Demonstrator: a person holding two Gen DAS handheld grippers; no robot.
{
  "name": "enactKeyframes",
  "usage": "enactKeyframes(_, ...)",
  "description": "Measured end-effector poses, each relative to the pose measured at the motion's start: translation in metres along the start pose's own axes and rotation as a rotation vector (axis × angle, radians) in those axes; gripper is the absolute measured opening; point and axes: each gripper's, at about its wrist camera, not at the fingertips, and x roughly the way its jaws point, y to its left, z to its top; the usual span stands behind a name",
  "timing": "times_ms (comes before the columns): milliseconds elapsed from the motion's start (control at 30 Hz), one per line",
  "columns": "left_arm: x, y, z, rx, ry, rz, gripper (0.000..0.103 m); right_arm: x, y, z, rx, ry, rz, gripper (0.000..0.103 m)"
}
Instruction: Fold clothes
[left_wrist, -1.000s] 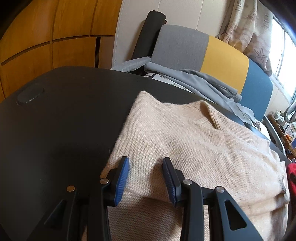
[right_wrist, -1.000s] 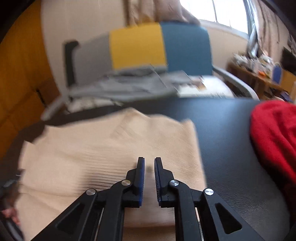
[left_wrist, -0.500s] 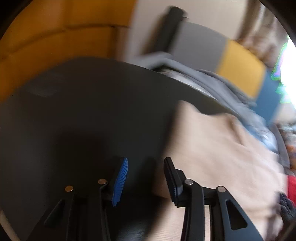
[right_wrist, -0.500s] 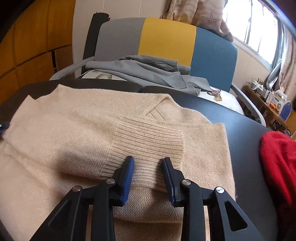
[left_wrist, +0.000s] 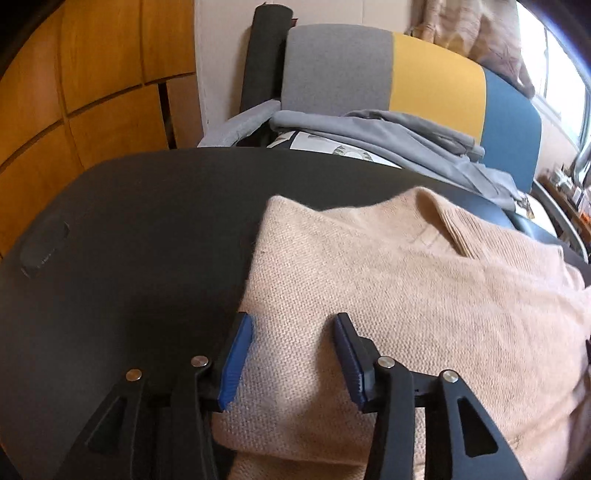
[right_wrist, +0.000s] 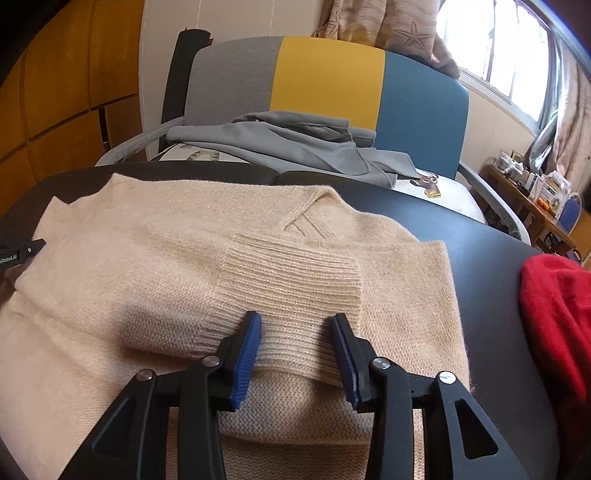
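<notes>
Both grippers released, jaws just been opening: right gripper (right_wrist: 295, 350) straddles ribbed cuff (right_wrist: 295, 280) without pinching, left gripper (left_wrist: 291, 354) over sweater's left fold. Beige sweater (right_wrist: 147, 266) lies flat on dark table (left_wrist: 129, 229), sleeve laid across chest. Likely next: lift clear without snagging knit, then take hem evenly. Open table left; red garment (right_wrist: 554, 314) crowds right.

1. Your beige sweater (right_wrist: 155, 266) is fuzzy knit wool, its cuff (right_wrist: 295, 280) coarsely ribbed.
2. Your desk (left_wrist: 140, 229) is smooth, matt black.
3. Your right gripper (right_wrist: 295, 332) is matt black plastic with ridged blue pads (right_wrist: 246, 360).
4. The wall panels (left_wrist: 103, 66) look like satin wood.
</notes>
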Motion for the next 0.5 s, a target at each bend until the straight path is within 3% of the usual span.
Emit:
enactKeyframes(100, -0.004, 0.002, -0.001, 0.002, 0.015, -0.009, 0.049, 0.002, -0.008, 0.000, 0.037, 0.011, 0.012, 0.050)
enactKeyframes(167, -0.015, 0.003, -0.006, 0.015, 0.024, -0.021, 0.048, 0.004, -0.017, 0.001, 0.083, 0.024, 0.030, 0.064)
enactKeyframes(200, -0.025, 0.006, -0.012, 0.014, 0.020, -0.042, 0.048, 0.003, -0.024, 0.001, 0.114, 0.028, 0.056, 0.065)
enactKeyframes(333, -0.063, 0.022, -0.047, -0.008, 0.001, -0.185, 0.048, -0.009, -0.049, -0.002, 0.234, 0.033, 0.167, 0.059)
enactKeyframes(500, -0.084, 0.047, -0.096, -0.034, 0.022, -0.235, 0.046, -0.056, -0.063, -0.029, 0.277, 0.021, 0.297, 0.057)
